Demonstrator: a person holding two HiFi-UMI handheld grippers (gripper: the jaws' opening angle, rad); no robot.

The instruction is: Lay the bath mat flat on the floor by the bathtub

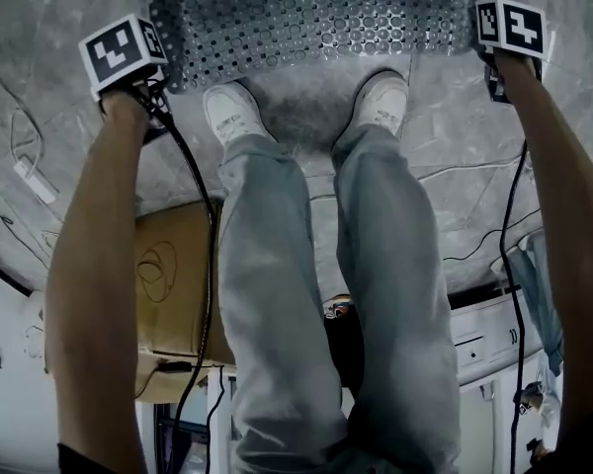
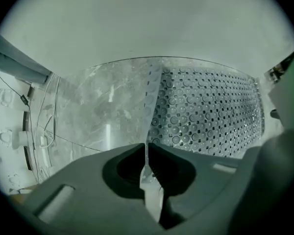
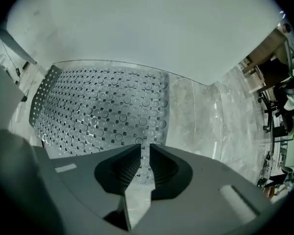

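While left gripper [image 2: 147,148] and right gripper [image 3: 145,151] clamp fingers shut on the bath mat [image 1: 316,18], we keep it taut. We should lower evenly toward twelve o'clock.

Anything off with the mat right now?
Yes: the bath mat isn't flat. Its left edge stands up off the floor as a folded strip, pinched in the left gripper; the right gripper pinches the other near corner.
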